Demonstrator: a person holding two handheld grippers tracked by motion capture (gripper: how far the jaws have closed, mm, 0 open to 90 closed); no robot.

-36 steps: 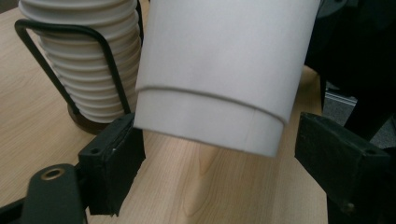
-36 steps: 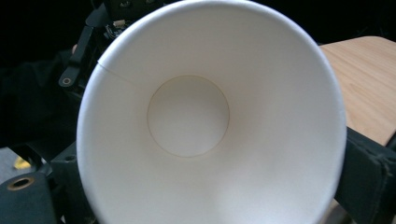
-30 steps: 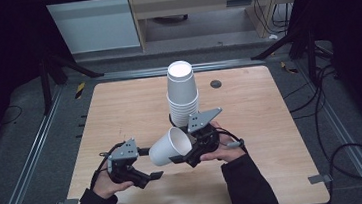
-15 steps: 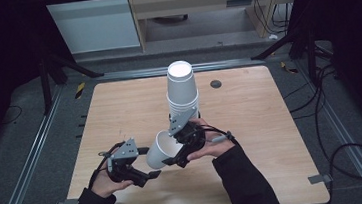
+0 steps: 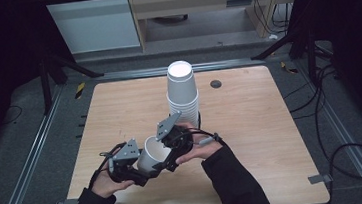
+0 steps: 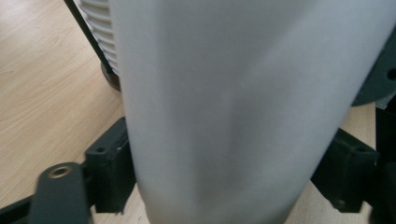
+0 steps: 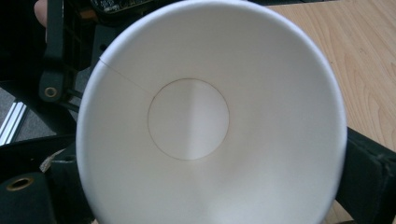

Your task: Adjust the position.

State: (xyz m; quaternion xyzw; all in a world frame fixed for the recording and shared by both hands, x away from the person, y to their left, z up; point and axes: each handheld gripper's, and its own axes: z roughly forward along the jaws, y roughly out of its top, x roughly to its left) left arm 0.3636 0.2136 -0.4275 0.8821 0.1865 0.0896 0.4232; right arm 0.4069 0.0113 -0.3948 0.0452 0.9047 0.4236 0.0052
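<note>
Because the paper cup (image 5: 151, 155) is thin-walled, it likely weighs little and dents easily; a light grasp across the side wall near the rim suits it. High view: the cup lies tilted above the near table (image 5: 251, 125), between the left gripper (image 5: 131, 168) and right gripper (image 5: 169, 144), near the inverted cup stack (image 5: 182, 93). Left gripper view: the jaws flank the plain white wall, apparently clamping it. Right gripper view: the open mouth and round base face the camera; both jaws sit against the cup's sides, seemingly gripping.

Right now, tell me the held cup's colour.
Plain white cup, inside and out; clearest in the right gripper view.
</note>
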